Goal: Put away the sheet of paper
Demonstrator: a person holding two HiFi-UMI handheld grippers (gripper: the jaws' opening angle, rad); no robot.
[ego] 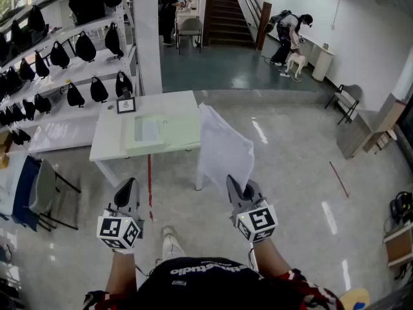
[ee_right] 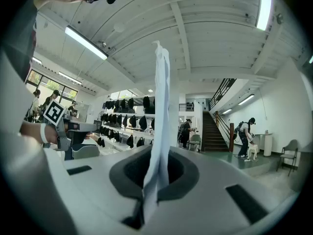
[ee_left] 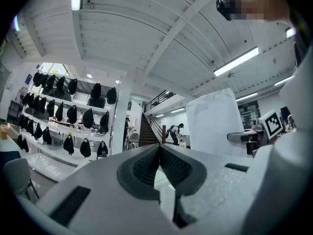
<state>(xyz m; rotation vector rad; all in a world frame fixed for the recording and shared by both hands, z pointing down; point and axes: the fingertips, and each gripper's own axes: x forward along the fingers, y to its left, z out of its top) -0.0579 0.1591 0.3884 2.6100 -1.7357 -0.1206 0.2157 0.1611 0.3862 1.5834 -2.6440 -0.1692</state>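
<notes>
A long rack of shelves point(ego: 64, 70) hung with black bags is running off ahead and to the left of the left gripper point(ego: 127, 189), and a white table point(ego: 103, 144) is standing on the floor ahead of both grippers, well apart from them. On that table a pale green folder point(ego: 168, 131), or something much like one, is lying flat, nearly straight ahead of the left gripper and ahead-left of the right gripper point(ego: 244, 189); it looks the likeliest place for the paper to go, though that is only a judgement. The sheet of paper point(ego: 222, 148) is standing up out of the right gripper, whose jaws are pinching its lower edge, and in the right gripper view the sheet point(ee_right: 161, 111) is rising edge-on between the pads and curling a little at the top. The left gripper is carrying nothing: in its own view its jaws are pressed together with no gap and nothing between them. A small framed card point(ego: 126, 104) is sitting at the table's far left corner. So the pick-up looks done and the sheet is in the air; the carry to the table, the laying down or slipping in, and the release are all left to do.
</notes>
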